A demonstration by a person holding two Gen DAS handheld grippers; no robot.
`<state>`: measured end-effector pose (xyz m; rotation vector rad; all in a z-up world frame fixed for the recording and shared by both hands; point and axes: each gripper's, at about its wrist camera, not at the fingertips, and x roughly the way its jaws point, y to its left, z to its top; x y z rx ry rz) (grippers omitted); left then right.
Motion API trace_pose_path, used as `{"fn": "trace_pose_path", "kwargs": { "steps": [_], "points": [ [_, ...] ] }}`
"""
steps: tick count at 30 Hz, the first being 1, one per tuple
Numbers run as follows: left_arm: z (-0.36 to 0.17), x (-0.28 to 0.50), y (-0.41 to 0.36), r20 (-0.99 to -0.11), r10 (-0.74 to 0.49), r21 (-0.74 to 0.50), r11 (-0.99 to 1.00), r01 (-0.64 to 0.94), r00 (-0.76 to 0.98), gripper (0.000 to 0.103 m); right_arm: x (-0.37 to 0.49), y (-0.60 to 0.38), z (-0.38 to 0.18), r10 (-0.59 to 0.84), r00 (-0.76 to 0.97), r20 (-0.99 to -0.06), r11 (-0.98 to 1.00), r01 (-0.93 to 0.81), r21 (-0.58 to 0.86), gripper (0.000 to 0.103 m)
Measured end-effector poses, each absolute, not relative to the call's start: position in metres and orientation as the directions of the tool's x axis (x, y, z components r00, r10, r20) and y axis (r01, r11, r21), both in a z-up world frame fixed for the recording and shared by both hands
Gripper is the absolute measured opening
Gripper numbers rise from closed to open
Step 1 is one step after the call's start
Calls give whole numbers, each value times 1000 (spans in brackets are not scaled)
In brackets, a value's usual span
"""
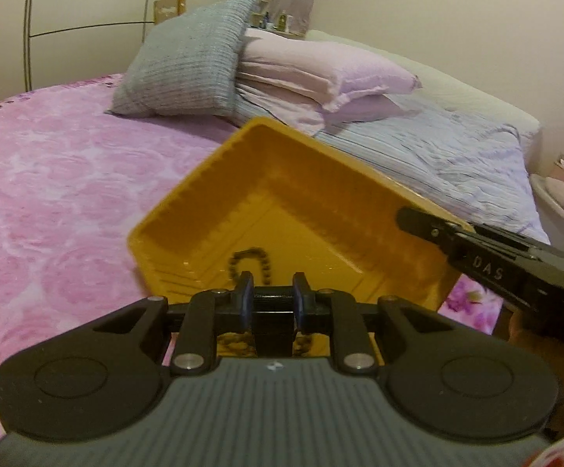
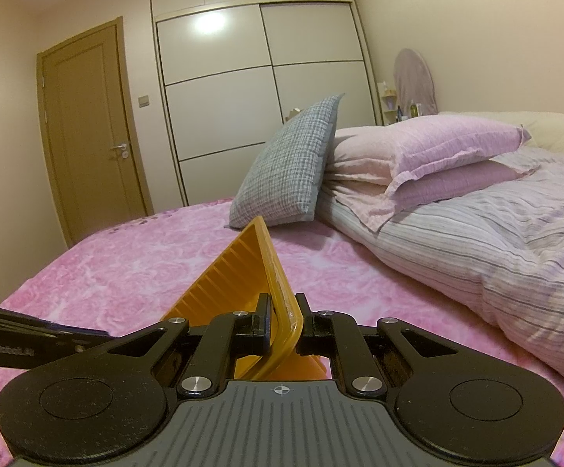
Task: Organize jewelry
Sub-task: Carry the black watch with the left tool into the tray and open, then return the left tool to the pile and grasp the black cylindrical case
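Already my right claw (image 2: 284, 325) pinches the rim of the square yellow plastic tray (image 1: 282, 194) above the pink bed (image 1: 48, 194). A dark beaded chain (image 1: 249, 262) lies inside it. My left claw (image 1: 270, 292), narrowly parted, holds nothing I can see; other jewelry is out of view.

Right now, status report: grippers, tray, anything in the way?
Right gripper clamped on yellow tray rim. Left gripper over beaded chain in tray; grip unclear. Nothing blocking.

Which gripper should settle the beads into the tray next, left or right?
Probably left. The right gripper is clamped on the yellow tray's rim, holding it tilted. The left gripper already hovers over the bead chain inside the tray.
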<state>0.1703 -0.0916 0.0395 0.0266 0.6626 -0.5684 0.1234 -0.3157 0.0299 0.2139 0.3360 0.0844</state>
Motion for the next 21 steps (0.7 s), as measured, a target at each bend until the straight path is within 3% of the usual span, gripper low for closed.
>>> {"fn": "trace_pose_path", "kwargs": {
  "steps": [8, 21],
  "points": [
    [40, 176, -93, -575, -515, -193, 840, 507, 636, 20, 123, -315, 29, 117, 940, -320, 974, -46, 222, 11],
    [35, 150, 22, -599, -222, -87, 973, 214, 769, 22, 123, -316, 29, 119, 940, -319, 970, -42, 239, 11]
  ]
}}
